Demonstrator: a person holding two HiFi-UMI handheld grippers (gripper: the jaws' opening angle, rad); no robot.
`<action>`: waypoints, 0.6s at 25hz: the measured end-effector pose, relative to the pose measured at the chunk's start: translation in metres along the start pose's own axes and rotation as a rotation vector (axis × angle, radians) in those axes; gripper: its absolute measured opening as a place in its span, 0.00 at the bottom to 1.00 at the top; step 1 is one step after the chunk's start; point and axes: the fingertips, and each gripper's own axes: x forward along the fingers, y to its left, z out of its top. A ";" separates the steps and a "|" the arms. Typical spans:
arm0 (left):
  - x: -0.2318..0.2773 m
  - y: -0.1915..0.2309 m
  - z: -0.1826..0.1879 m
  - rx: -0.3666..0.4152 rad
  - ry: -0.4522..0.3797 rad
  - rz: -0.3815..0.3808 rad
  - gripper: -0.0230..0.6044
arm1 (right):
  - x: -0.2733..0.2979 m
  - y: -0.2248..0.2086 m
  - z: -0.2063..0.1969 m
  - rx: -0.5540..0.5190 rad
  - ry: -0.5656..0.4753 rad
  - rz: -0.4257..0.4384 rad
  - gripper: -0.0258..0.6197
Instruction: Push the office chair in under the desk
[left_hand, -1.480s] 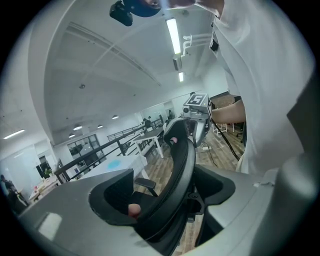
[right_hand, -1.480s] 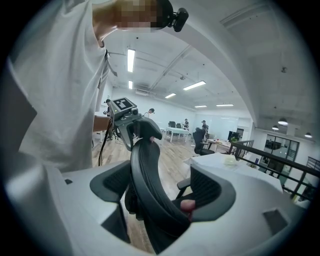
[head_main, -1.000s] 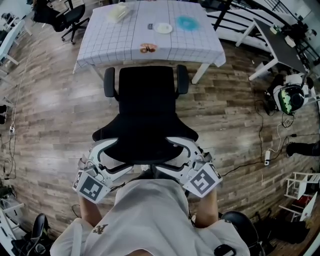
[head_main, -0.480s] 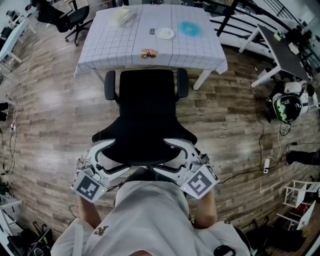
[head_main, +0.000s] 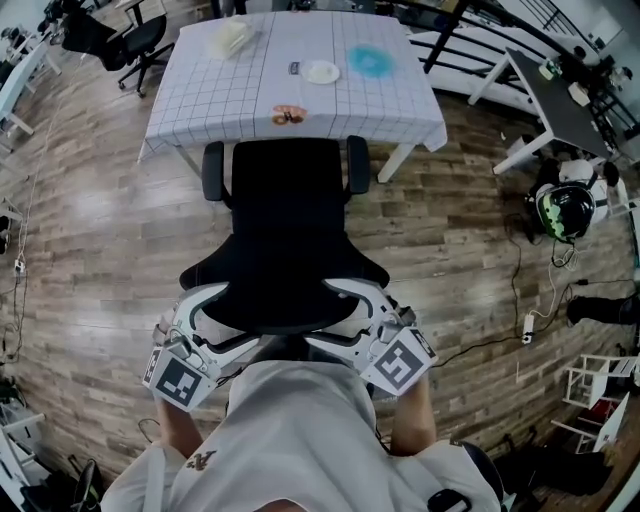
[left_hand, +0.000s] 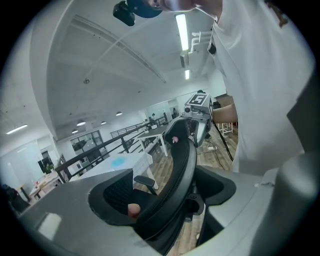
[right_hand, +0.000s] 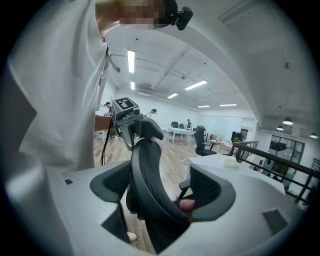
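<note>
A black office chair (head_main: 290, 230) stands in front of the desk (head_main: 200, 100), which is covered with a white gridded cloth. The front of its seat and its armrests meet the cloth's near edge. My left gripper (head_main: 205, 315) grips the left end of the backrest's top rim and my right gripper (head_main: 360, 310) grips the right end. In the left gripper view the backrest (left_hand: 175, 170) runs between the jaws of the left gripper (left_hand: 165, 200). The right gripper view shows the backrest (right_hand: 147, 175) between the jaws of the right gripper (right_hand: 160, 195).
On the desk lie a white plate (head_main: 321, 72), a blue patch (head_main: 372, 60), a small brown item (head_main: 288, 116) and a pale bag (head_main: 228, 40). Another black chair (head_main: 110, 40) stands far left. A dark table (head_main: 560, 100), a headset (head_main: 562, 205) and floor cables (head_main: 529, 327) are at right.
The chair, with both grippers still on its backrest, has rolled slightly forward, so its armrests now reach the desk's near edge.
</note>
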 end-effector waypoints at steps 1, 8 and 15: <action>0.001 0.002 0.000 -0.002 0.000 -0.003 0.66 | 0.000 -0.002 0.000 0.002 -0.002 0.001 0.62; 0.008 0.020 -0.003 0.000 0.002 -0.025 0.66 | 0.008 -0.019 0.000 0.012 -0.003 -0.008 0.62; 0.016 0.038 -0.005 -0.005 0.010 -0.034 0.66 | 0.015 -0.037 -0.002 0.019 0.009 -0.012 0.62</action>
